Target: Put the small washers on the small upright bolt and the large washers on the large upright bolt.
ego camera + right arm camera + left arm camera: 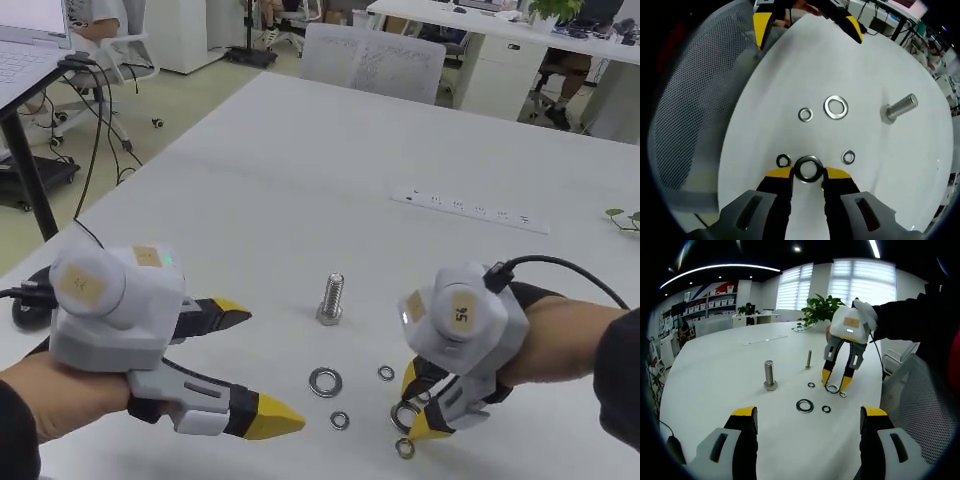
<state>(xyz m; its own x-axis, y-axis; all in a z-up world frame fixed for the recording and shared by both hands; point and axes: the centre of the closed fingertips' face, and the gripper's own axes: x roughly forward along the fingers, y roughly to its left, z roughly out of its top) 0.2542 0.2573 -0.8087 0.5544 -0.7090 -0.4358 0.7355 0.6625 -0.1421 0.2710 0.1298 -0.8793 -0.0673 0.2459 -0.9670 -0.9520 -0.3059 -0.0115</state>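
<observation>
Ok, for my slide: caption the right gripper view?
Right gripper grips a large washer on the table, large bolt beyond.

You have a smooth matt white table [300, 170], each washer [325, 381] of bright polished metal, the bolt [331, 299] of duller grey threaded metal, and a chair [925, 400] backed in grey mesh.

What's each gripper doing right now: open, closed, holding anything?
Left gripper: open, jaws wide apart, holding nothing.
Right gripper: closed on a large silver metal washer lying on the white table.

An office: white desks [470, 22], mesh chair [372, 62], laptop [25, 40], window blinds [860, 282].
</observation>
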